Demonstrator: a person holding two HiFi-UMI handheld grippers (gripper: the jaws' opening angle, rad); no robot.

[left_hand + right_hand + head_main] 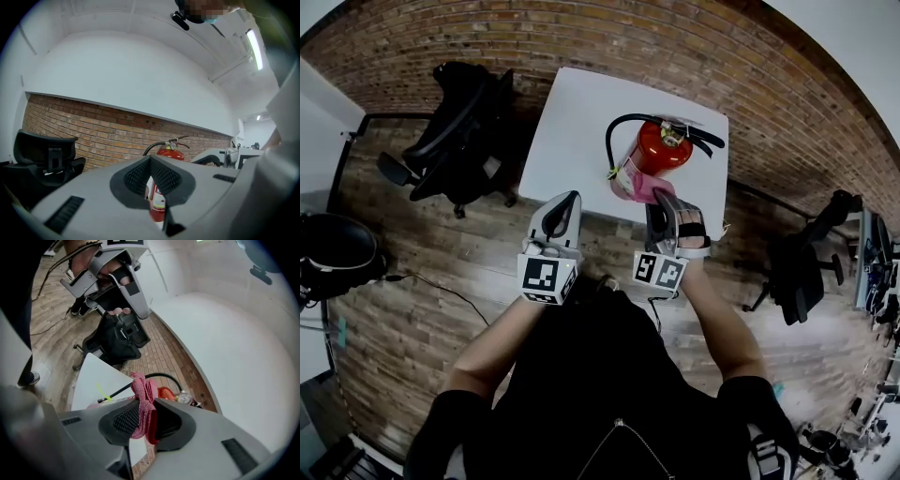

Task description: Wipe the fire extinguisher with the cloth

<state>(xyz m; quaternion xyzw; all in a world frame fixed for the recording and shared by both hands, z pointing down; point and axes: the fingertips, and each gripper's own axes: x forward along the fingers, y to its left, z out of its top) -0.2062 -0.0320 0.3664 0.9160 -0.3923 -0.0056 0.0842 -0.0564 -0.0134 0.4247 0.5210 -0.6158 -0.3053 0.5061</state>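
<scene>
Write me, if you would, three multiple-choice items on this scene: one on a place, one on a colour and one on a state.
1. Where is the fire extinguisher?
A. on the floor
B. on the white table
C. on a chair

2. What colour is the cloth?
A. pink
B. blue
C. yellow

3. How is the right gripper?
A. open and empty
B. shut with nothing in it
C. shut on the cloth

Answers:
1 B: the head view shows the fire extinguisher resting on the white table.
2 A: the cloth is plainly pink in both the head view and the right gripper view.
3 C: in the right gripper view the jaws pinch the cloth, which sticks up between them.
</scene>
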